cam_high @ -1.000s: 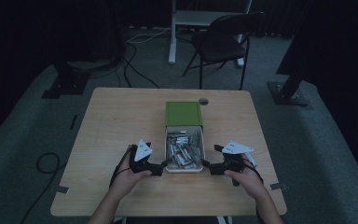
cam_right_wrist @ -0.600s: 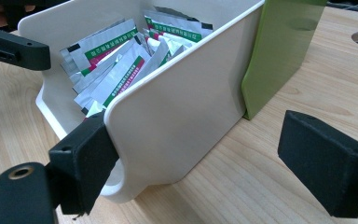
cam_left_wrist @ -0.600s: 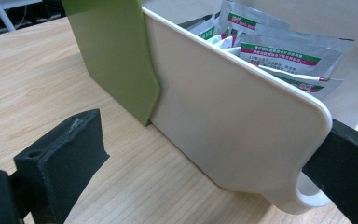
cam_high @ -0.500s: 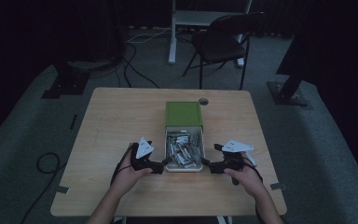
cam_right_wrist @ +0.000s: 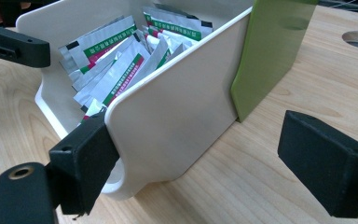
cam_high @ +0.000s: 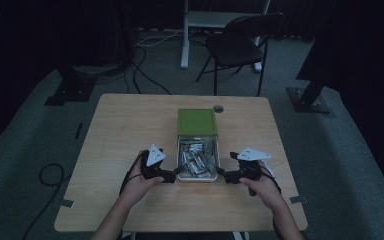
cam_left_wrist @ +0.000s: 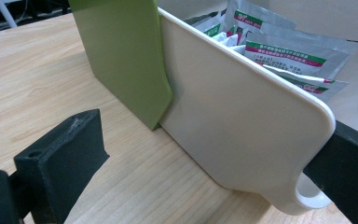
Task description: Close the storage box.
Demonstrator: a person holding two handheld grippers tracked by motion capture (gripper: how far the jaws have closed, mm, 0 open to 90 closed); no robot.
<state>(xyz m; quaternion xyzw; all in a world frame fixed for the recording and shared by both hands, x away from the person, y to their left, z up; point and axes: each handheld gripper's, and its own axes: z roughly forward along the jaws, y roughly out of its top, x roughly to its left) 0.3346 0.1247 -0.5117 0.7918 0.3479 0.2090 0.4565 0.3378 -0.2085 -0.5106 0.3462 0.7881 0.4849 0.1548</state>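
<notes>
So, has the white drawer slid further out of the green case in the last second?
No: the white drawer ends equally far from the table edge.

On the worktop [cam_high: 130, 130] I have a drawer [cam_high: 198, 175] pulled out toward me from its case [cam_high: 196, 121], which sits behind it near the middle. Packets [cam_high: 196, 157] lie piled in the drawer. My left gripper [cam_high: 176, 174] sits at the drawer's near left corner, my right gripper [cam_high: 219, 171] at its near right corner, each with its jaws spread astride the corner. A hole [cam_high: 218, 108] in the worktop lies just behind and right of the case. A chair [cam_high: 240, 45] stands on the floor beyond the worktop.
</notes>
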